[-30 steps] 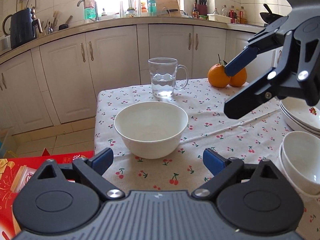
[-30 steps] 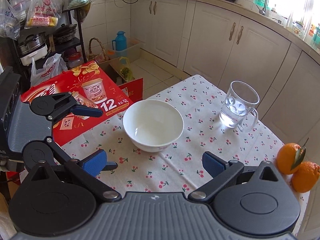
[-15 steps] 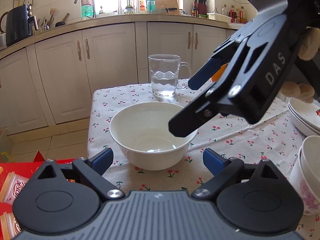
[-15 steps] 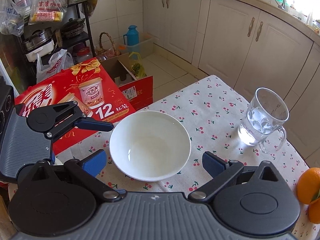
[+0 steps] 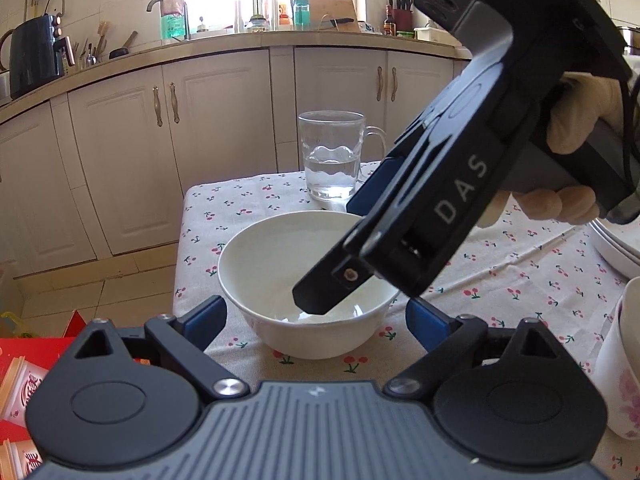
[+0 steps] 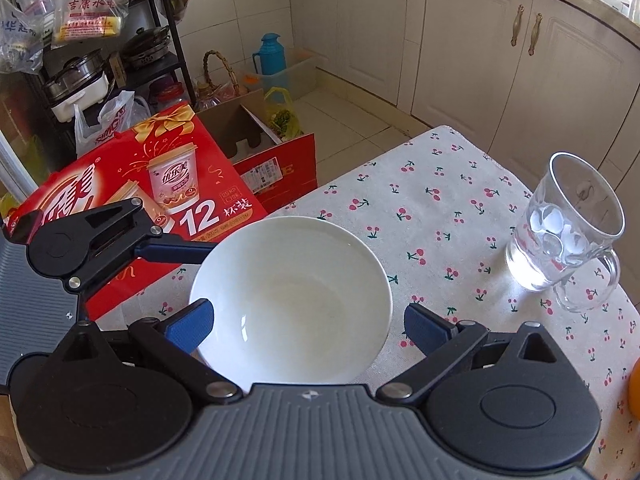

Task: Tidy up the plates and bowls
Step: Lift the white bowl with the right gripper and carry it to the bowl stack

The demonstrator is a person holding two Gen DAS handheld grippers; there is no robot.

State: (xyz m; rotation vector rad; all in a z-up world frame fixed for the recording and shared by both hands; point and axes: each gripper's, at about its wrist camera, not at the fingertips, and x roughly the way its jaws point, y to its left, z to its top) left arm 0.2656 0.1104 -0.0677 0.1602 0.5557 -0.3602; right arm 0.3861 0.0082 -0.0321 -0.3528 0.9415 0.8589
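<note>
Count, as my two cameras show it: one white bowl (image 6: 292, 296) alone on the cherry-print bench (image 6: 440, 208); one glass mug (image 6: 568, 236) part full of water; a stack of plates (image 5: 616, 244) at 3 o'clock in the left wrist view, cut off by the frame edge, so I cannot count them; a stack of bowls (image 5: 624, 364) at 4 o'clock there, the lower one flower-printed, at least two.

Right claw (image 6: 306, 326): wide open, holding nothing. It hangs over the white bowl from above. The left finger's blue pad (image 6: 190, 322) sits over the bowl's rim at 9 o'clock; the right pad lies just outside the rim at 3 o'clock. In the left wrist view one black finger (image 5: 332, 286) dips inside the bowl, the tip near the bowl's bottom; whether it touches I cannot tell.

Left claw (image 5: 316, 322): wide open, empty, low at the bench edge, one pad on either side of the white bowl (image 5: 308, 280), apart from it.

Around: the mug (image 5: 332, 156) stands beyond the bowl at 12 o'clock, well apart. Part of one orange (image 6: 634, 388) shows at the right wrist view's 4 o'clock edge. A red carton (image 6: 132, 196) marked "12" lies off the bench at 10 o'clock. My right claw's body blocks much of the left camera's view of the bench.
</note>
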